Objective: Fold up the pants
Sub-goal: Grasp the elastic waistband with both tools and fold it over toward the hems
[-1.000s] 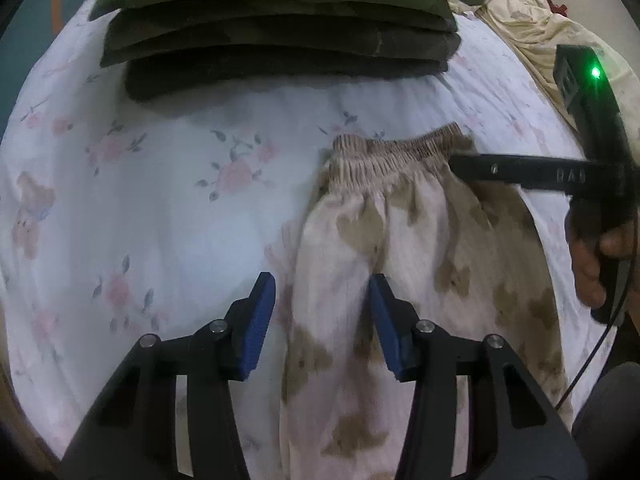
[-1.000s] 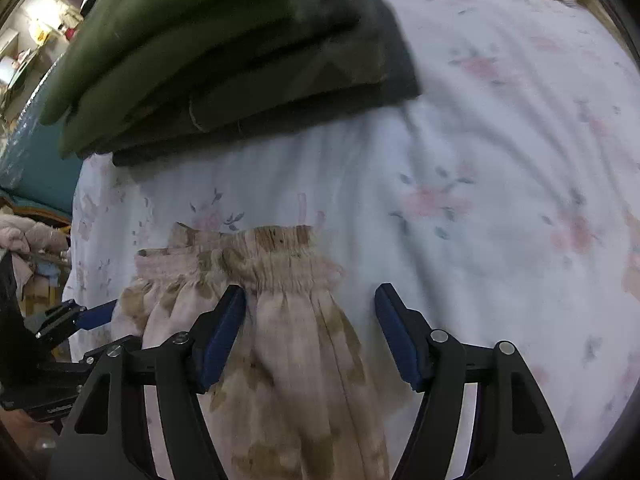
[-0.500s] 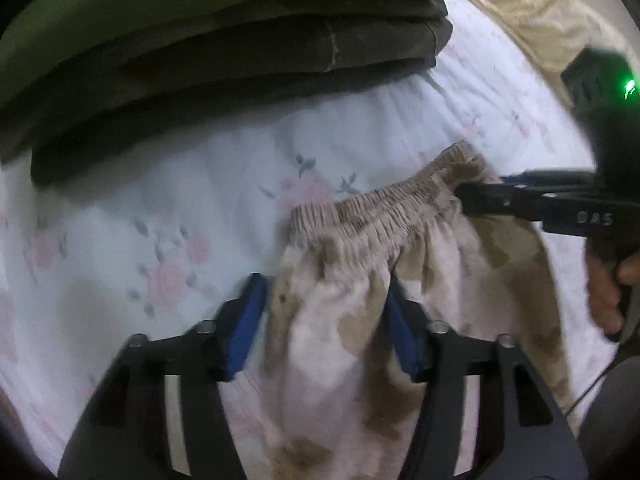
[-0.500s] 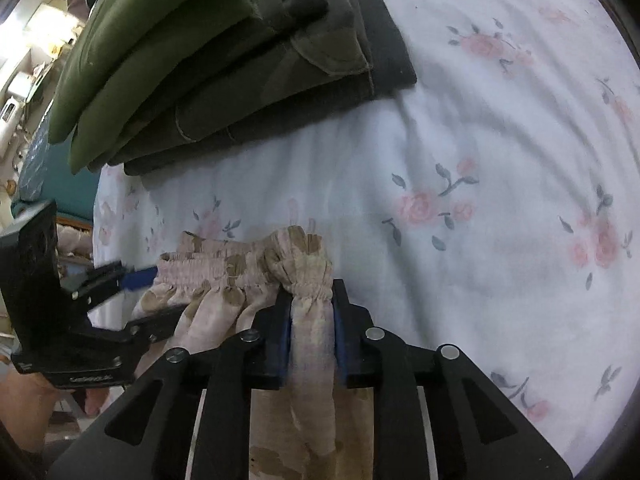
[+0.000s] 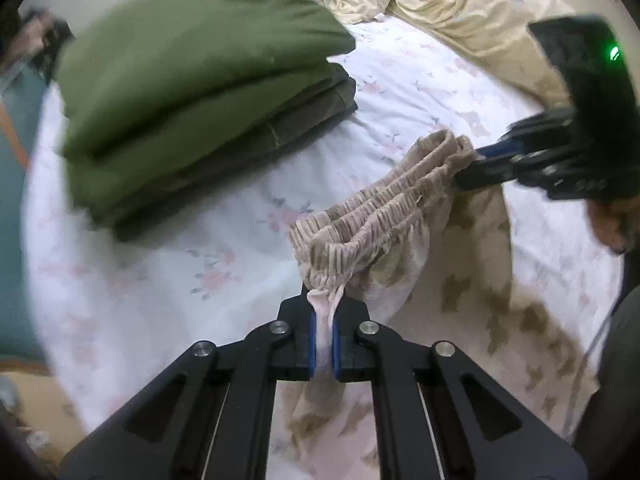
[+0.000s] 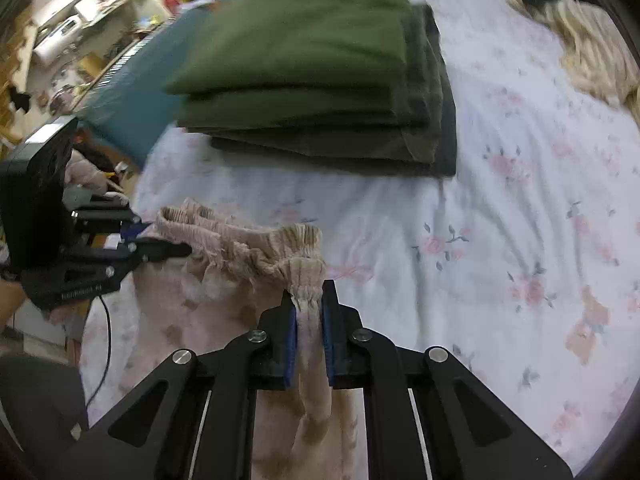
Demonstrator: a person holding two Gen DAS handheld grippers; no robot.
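Observation:
The beige pants with brown patches hang lifted above the floral bed sheet, their elastic waistband stretched between both grippers. My left gripper is shut on one end of the waistband. In the same view my right gripper grips the other end at the right. In the right wrist view the right gripper pinches the bunched waistband, its jaws still closing on the cloth. The left gripper holds the pants at the far left. The legs trail down out of sight below.
A stack of folded dark green and grey clothes lies on the sheet just beyond the pants. Crumpled cream bedding sits at the far side. A person's hand holds the right gripper. A cluttered room lies past the bed's edge.
Both grippers went from open over the flat waistband to shut on its two ends. They have risen, lifting the waistband off the sheet.

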